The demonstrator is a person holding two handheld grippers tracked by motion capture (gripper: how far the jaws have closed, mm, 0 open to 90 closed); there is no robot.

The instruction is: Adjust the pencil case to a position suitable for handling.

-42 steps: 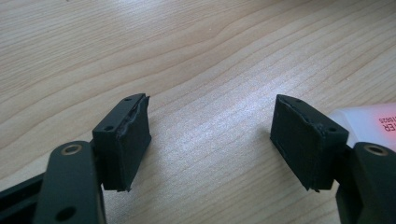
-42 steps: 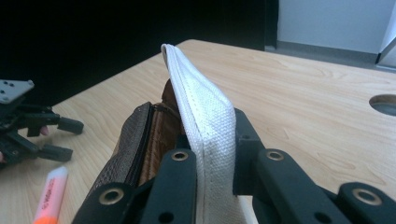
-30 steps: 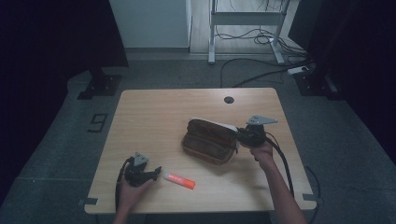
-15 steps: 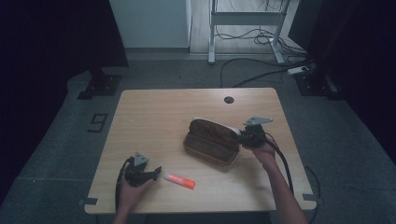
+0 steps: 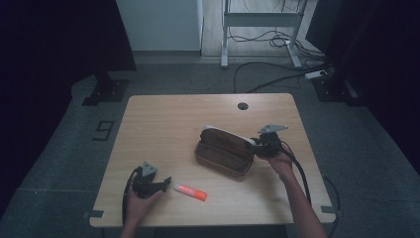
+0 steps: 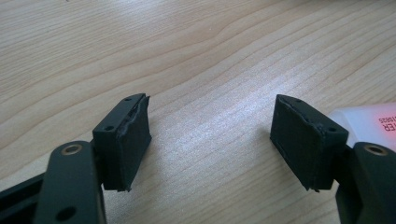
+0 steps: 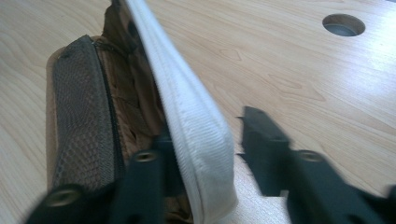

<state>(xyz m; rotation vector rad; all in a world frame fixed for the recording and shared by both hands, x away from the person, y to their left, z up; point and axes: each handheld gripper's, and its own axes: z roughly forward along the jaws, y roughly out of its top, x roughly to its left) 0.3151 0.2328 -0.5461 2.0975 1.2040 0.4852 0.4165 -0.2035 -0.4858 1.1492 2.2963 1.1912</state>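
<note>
A brown pouch (image 5: pixel 224 151) lies open on the wooden table (image 5: pixel 173 124), right of centre, with a white band (image 7: pixel 187 102) along its upper rim. My right gripper (image 5: pixel 256 148) is at the pouch's right end. In the right gripper view (image 7: pixel 210 135) its jaws straddle the white band, one inside the pouch and one outside, with a small gap on the outer side. My left gripper (image 5: pixel 165 182) rests near the front left, open (image 6: pixel 212 126) over bare wood. An orange and white tube (image 5: pixel 190 192) lies just to its right, with its white end (image 6: pixel 369 123) beside the right jaw.
A round cable hole (image 5: pixel 242 105) sits at the table's far edge. Cables and a desk frame (image 5: pixel 257 20) are on the floor beyond the table. A mesh pocket (image 7: pixel 79 116) lines the pouch's inner side.
My right gripper has shifted slightly down and toward the pouch's end. The pouch has barely moved. The left gripper and the tube stay put.
</note>
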